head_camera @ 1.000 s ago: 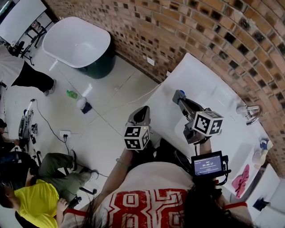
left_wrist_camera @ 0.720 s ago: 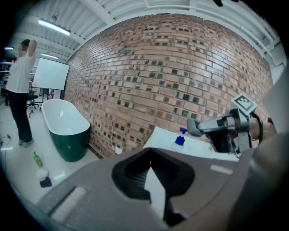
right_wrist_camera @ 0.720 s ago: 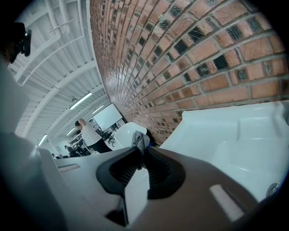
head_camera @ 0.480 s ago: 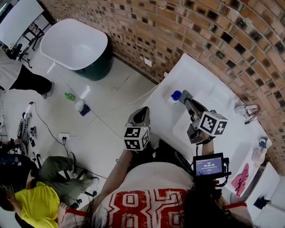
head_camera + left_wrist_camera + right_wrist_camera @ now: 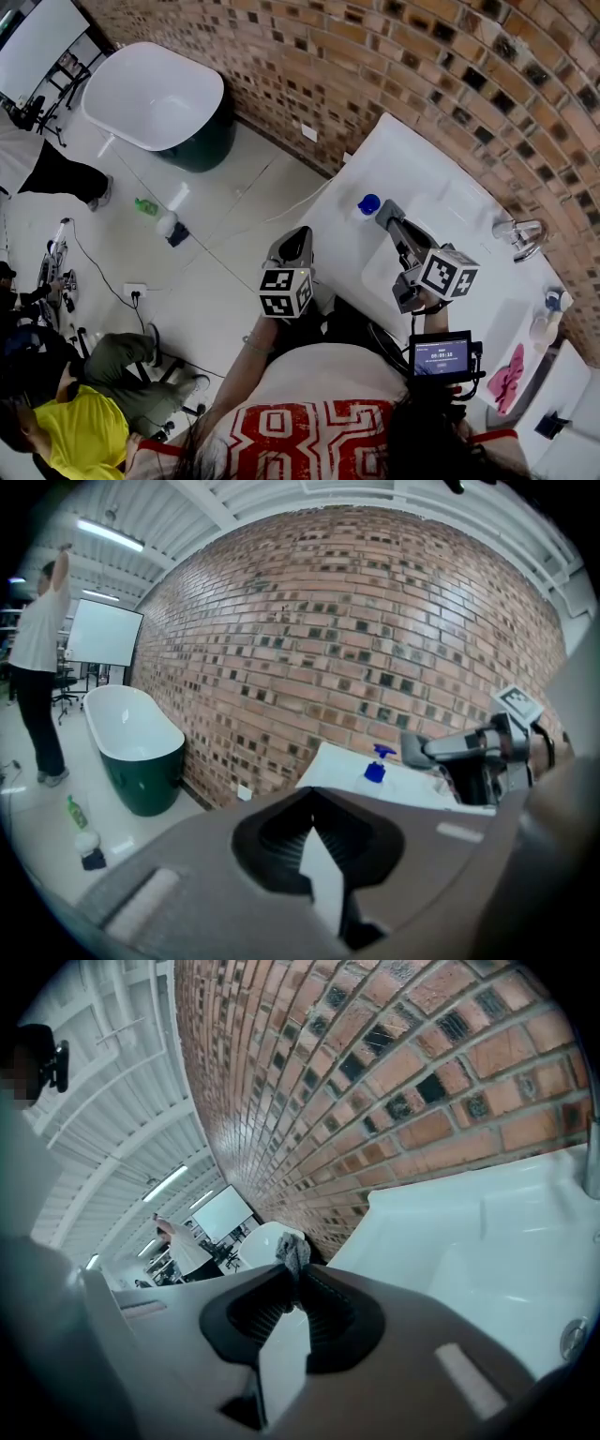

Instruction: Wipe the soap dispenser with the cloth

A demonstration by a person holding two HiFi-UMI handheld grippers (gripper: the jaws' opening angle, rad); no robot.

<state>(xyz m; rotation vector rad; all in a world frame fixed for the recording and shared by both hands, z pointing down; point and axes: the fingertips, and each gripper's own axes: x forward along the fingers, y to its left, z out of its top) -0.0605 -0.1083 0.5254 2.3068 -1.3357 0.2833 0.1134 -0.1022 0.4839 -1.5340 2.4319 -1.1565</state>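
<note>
1. Grey cloth [image 5: 293, 1252] is pinched at the tip of my right gripper [image 5: 297, 1274]. The jaws are clamped on it, and a tuft stands clear above them.
2. The soap dispenser [image 5: 368, 204] stands upright on the white counter [image 5: 441, 187], near its left end.
3. In the head view the dispenser lies just ahead and slightly left of the right gripper's tip. The cloth sits close beside the blue pump head; I cannot tell whether they touch.
4. The dispenser's long axis is vertical, so I judge the next wipe should run down the body from the pump.
5. My left gripper [image 5: 301, 232] is pressed together with nothing in it. It hangs over the floor [image 5: 216, 234], off the counter edge and well apart from the dispenser, so the right gripper is the nearer one.
6. Hidden:
   - The right gripper view does not show the dispenser at all.
   - From above, little more than the pump head shows.
   - In the left gripper view the pale body is hard to separate from the counter.
</note>
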